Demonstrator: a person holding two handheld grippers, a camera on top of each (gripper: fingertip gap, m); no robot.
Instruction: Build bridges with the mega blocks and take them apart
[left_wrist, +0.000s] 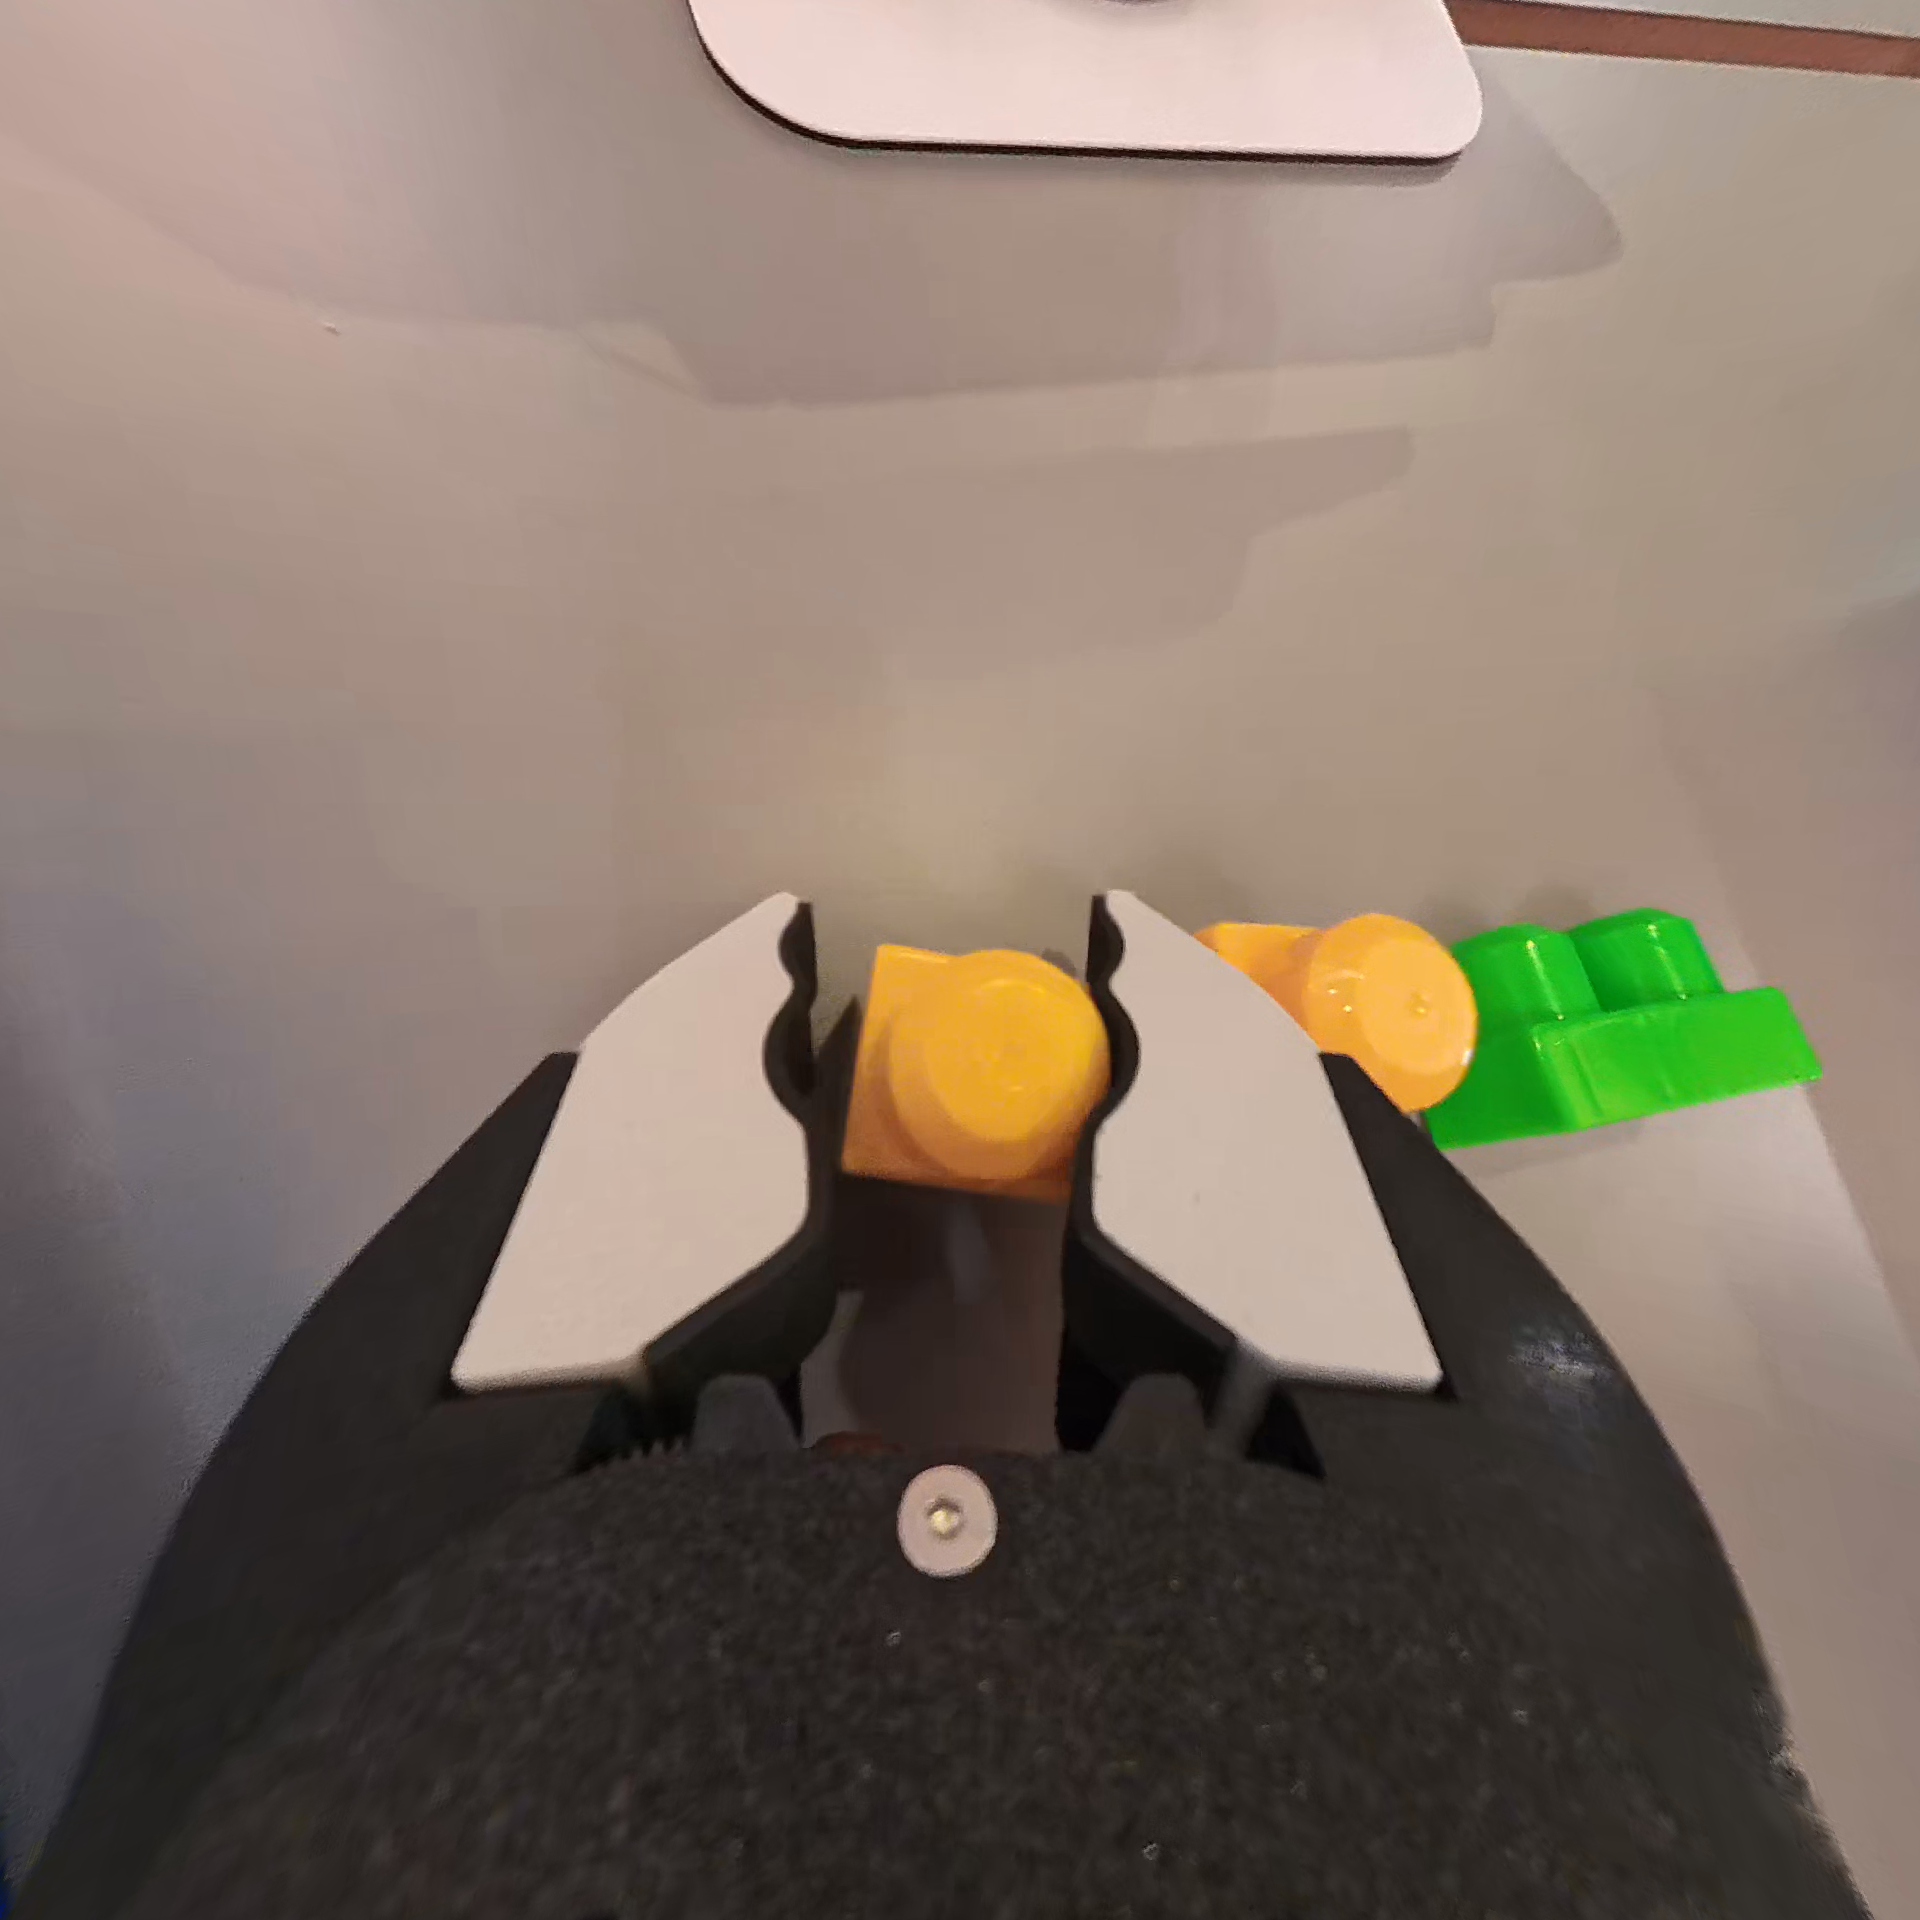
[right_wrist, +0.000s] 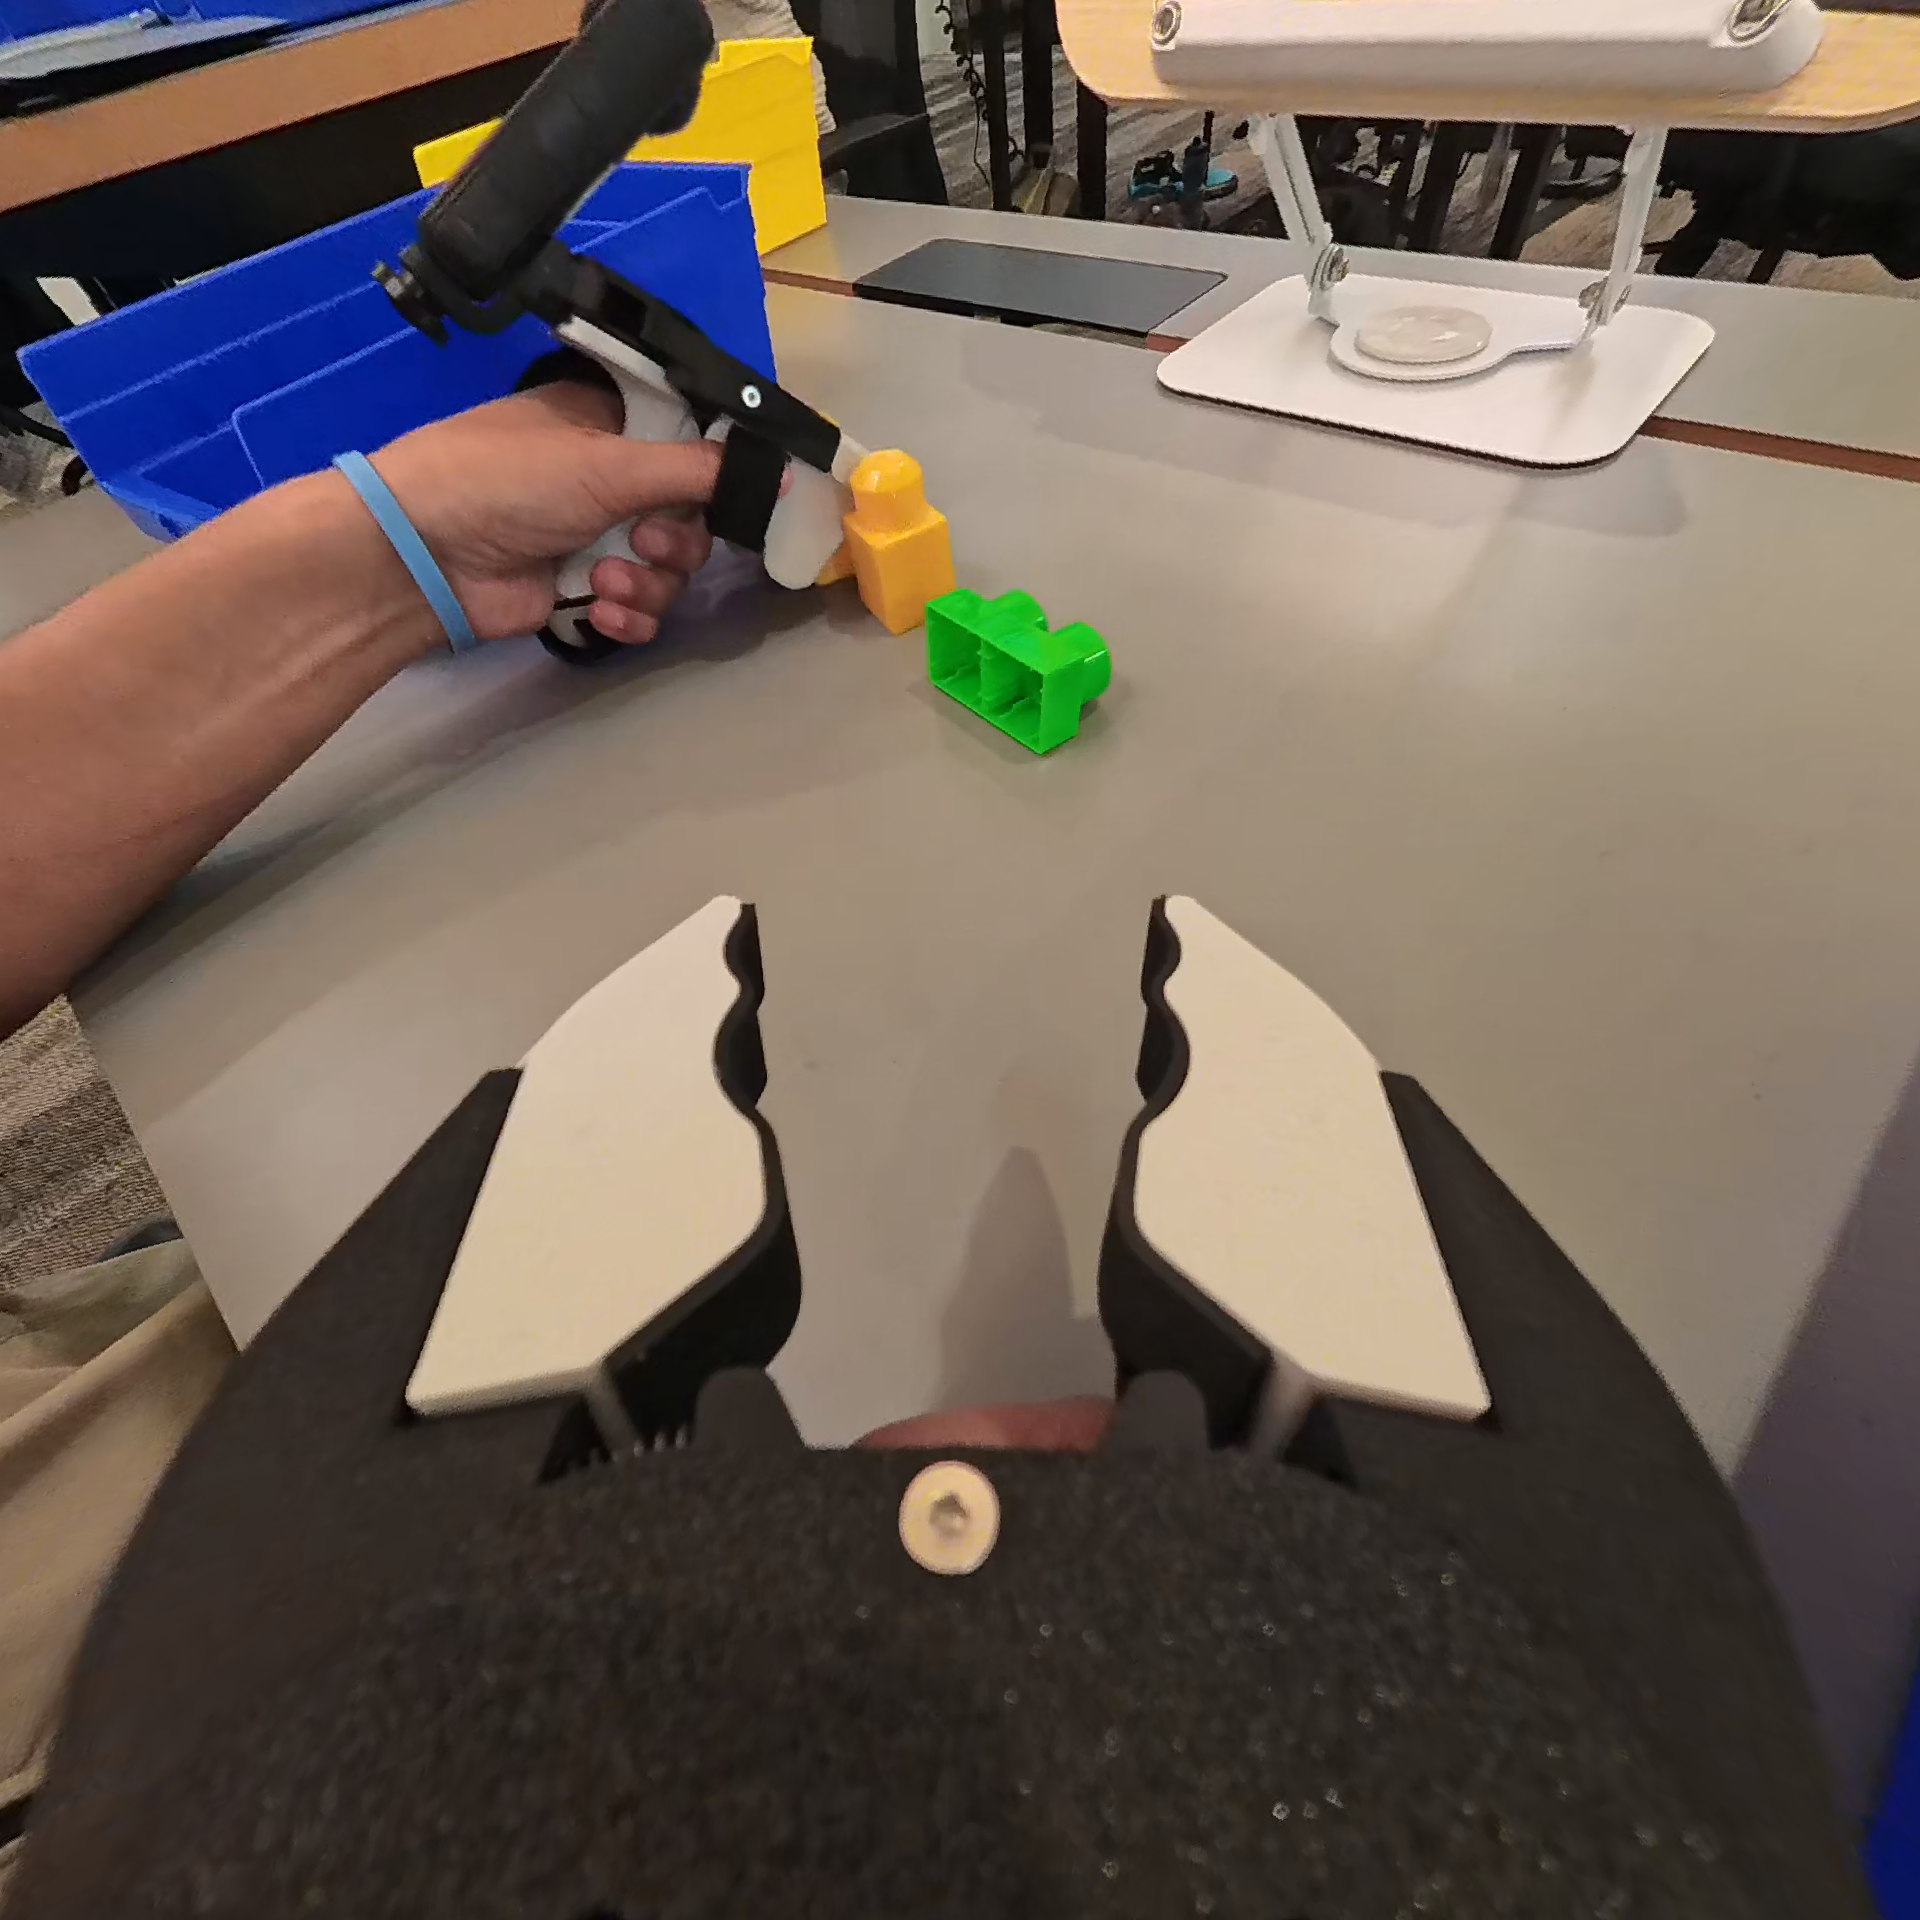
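My left gripper (left_wrist: 953, 906) has its jaws shut on a yellow single-stud block (left_wrist: 966, 1070) that stands on the grey table (left_wrist: 727, 623). A second yellow block (left_wrist: 1371, 1008) stands just right of it, and a green two-stud block (left_wrist: 1621, 1029) lies on its side beyond that. In the right wrist view the left gripper (right_wrist: 826, 509), held by a hand, hides most of the gripped block. The second yellow block (right_wrist: 899, 540) stands upright beside it, and the green block (right_wrist: 1018, 670) shows its hollow underside. My right gripper (right_wrist: 951, 904) is open and empty, well in front of the blocks.
A blue bin (right_wrist: 312, 364) and a yellow bin (right_wrist: 769, 135) stand at the back left. A white stand's base (right_wrist: 1455, 374) sits at the back right, also in the left wrist view (left_wrist: 1091, 83). A black flat pad (right_wrist: 1039, 281) lies at the far edge. There is about 30 cm between the tips of the two grippers.
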